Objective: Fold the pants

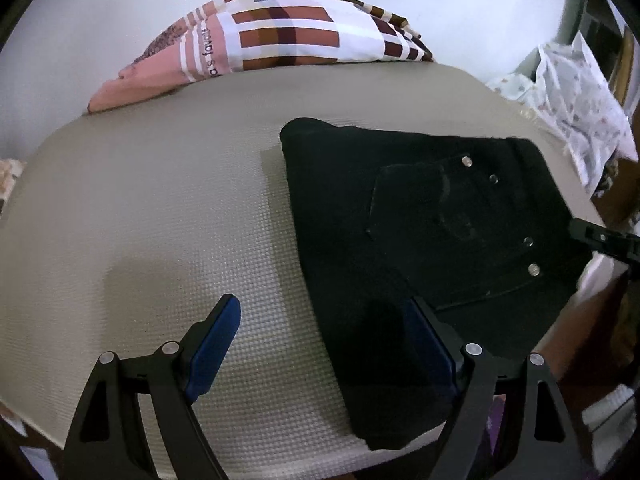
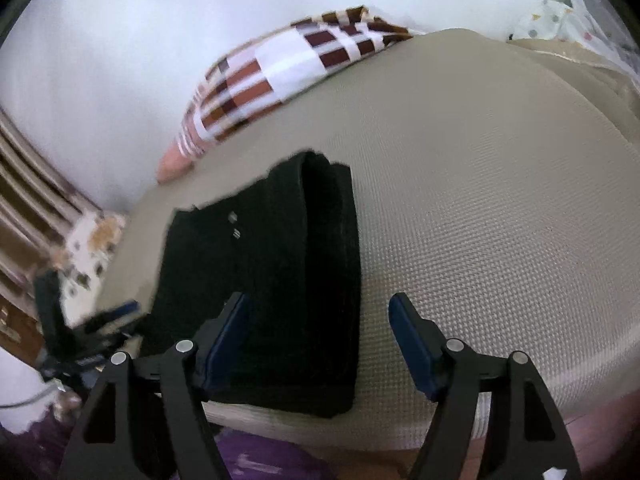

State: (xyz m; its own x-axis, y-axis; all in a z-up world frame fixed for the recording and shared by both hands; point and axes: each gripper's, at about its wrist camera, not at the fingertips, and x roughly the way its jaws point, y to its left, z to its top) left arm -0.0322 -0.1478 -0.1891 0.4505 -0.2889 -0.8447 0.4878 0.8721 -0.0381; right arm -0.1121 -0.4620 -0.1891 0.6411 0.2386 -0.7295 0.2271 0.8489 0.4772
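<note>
Black pants (image 1: 420,232) lie folded into a compact stack on the beige textured mattress (image 1: 160,208), back pocket and metal rivets facing up. My left gripper (image 1: 324,340) is open and empty, just above the stack's near left edge. In the right wrist view the pants (image 2: 272,280) show their folded layers. My right gripper (image 2: 320,340) is open and empty, straddling the stack's near right edge. The right gripper's tip shows at the far right of the left wrist view (image 1: 600,236). The left gripper shows blurred at the left of the right wrist view (image 2: 108,320).
A checked brown, pink and white pillow (image 1: 272,36) lies at the far edge against the white wall. Floral white fabric (image 1: 576,96) hangs off the right side. The mattress front edge (image 2: 320,428) is close below the grippers, with purple cloth (image 2: 260,460) under it.
</note>
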